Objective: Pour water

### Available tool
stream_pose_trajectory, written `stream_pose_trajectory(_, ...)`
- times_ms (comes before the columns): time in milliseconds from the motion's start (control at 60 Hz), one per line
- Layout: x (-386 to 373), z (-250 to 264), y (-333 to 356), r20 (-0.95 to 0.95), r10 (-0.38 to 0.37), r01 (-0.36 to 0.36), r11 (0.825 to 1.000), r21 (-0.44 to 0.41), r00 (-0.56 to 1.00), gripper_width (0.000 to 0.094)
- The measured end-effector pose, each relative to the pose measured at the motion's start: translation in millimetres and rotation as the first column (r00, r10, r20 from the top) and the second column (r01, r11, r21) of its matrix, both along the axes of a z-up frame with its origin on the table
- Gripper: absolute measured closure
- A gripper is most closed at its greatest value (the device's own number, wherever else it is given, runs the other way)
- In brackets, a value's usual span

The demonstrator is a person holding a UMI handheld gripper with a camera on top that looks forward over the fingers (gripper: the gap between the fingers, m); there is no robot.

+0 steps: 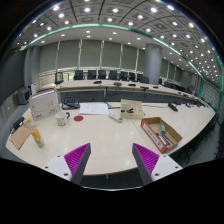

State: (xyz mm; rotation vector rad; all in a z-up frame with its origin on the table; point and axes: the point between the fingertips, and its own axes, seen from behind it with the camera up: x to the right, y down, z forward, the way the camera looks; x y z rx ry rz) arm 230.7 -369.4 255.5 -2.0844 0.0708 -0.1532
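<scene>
Our gripper (112, 160) is up above the table, fingers spread wide apart, nothing between them; the two magenta pads (77, 156) face each other across an open gap. We hold nothing at this point.

Just ahead of the fingers we see the pale table (110, 135), a long stretch of it bare. Off toward the left finger stands a small bottle (38, 138) with a yellowish body, upright, and beside it a flat brown piece of cardboard (20, 137) lies on the table. A little further out on that side there is a white cup (62, 119), upright; whether it holds any water we cannot tell. Near it sits a red disc (78, 118), flat on the surface.

On the right, beyond the right finger, we have an open cardboard box (160, 133), with red and white items inside that are too small to name. Further along, near the middle of the table, stands a tan carton (131, 109), and sheets of paper (93, 108) lie next to it.

Beyond that we see a white box (44, 102) at the left end, then black chairs (100, 75) lined up along the far side of the table. Behind them run tall windows (90, 52), and the ceiling lights (113, 11) shine in rows overhead.
</scene>
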Motion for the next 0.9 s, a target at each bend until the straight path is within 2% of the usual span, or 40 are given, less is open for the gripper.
stream_pose_trajectory(167,-35,-21,-2,-0.029,0.048,-0.048,0.999,-0.023,0.998,0.0078)
stream_pose_trajectory(317,-106,-42,-7,-0.059,0.119,-0.121,0.992,-0.035,0.991,0.0077)
stream_pose_trajectory(650,-317,-109,18,-0.121,0.284,-0.287,0.958,-0.012,0.951,0.0075)
stream_pose_trajectory(733,-363,-125,43,-0.12,0.296,-0.298,0.955,0.009,0.948,0.0076)
stream_pose_trajectory(900,-423,-146,112,-0.121,0.261,-0.25,0.963,0.1,0.958,0.0077)
